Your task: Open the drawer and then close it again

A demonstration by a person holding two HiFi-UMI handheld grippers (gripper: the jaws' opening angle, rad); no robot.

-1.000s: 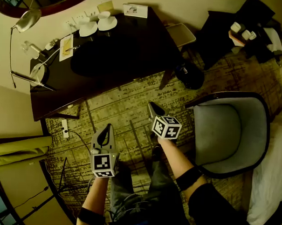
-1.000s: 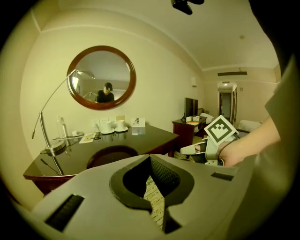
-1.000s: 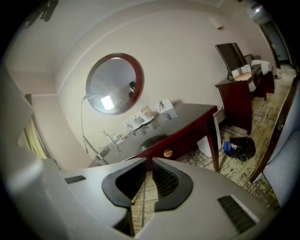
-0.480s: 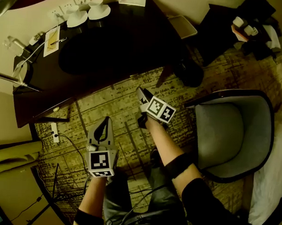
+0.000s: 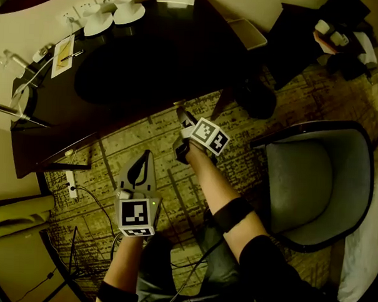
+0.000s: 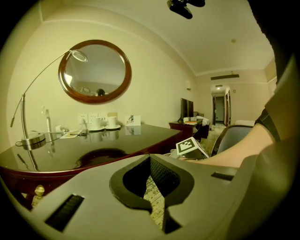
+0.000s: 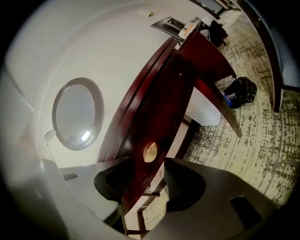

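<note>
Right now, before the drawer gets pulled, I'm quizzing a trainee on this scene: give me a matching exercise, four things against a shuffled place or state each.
Things: 1 left gripper; 2 right gripper; 3 white cups; 4 armchair.
States: A on the carpet, at the right of the head view; B jaws apart, facing the brass knob; C jaws together, empty; D far edge of the desk.
Pairs: 1-C, 2-B, 3-D, 4-A.
The right gripper's jaws have just been opening; nothing is between them.

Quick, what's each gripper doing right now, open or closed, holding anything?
Left gripper: closed, empty.
Right gripper: open, its jaws have just been opening, nothing gripped; brass knob just ahead.
</note>
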